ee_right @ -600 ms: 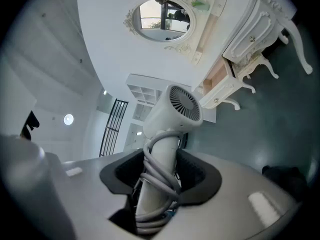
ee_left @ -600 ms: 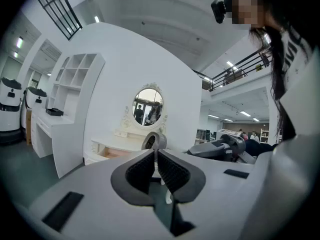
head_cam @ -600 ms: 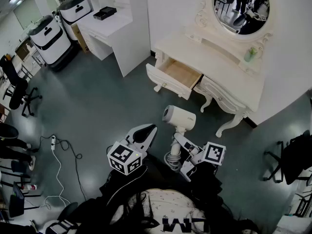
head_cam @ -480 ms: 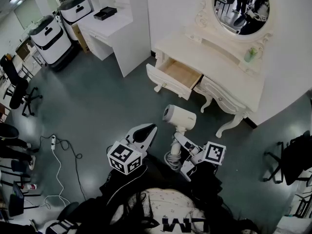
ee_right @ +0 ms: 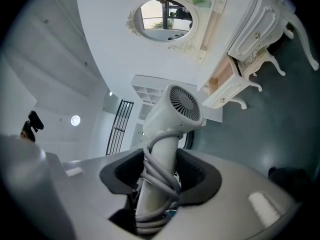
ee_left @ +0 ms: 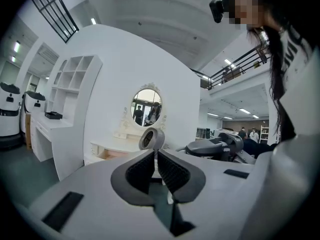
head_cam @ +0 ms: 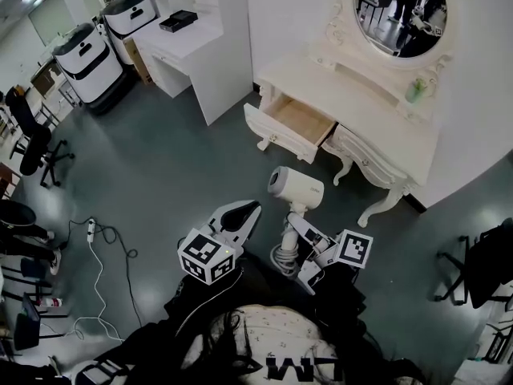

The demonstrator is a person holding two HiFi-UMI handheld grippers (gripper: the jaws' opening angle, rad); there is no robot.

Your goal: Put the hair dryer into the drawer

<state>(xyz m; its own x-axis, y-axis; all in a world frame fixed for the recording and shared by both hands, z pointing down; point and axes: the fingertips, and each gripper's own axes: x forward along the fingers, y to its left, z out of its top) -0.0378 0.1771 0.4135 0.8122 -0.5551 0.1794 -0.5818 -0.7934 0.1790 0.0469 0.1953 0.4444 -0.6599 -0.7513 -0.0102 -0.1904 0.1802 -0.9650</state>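
Note:
A white hair dryer point(head_cam: 295, 188) with its grey cord wound round the handle stands upright in my right gripper point(head_cam: 292, 229), which is shut on the handle. In the right gripper view the pads press the cord-wrapped handle point(ee_right: 161, 156) and the dryer's vented head point(ee_right: 175, 109) rises above the jaws. The open drawer point(head_cam: 276, 135) of the white vanity lies ahead, its wooden inside showing and nothing visible in it. My left gripper point(head_cam: 248, 212) hovers beside the dryer, shut with nothing between its pads point(ee_left: 155, 154). From there the dryer point(ee_left: 151, 138) and the drawer point(ee_left: 107, 154) show beyond the jaws.
The vanity point(head_cam: 377, 111) carries an oval mirror point(head_cam: 397, 14) and a green bottle point(head_cam: 413, 91). A white desk point(head_cam: 188, 42) and two white machines point(head_cam: 88, 54) stand at the back left. Office chairs point(head_cam: 32, 143) and a cable with power strip point(head_cam: 90, 231) are at the left.

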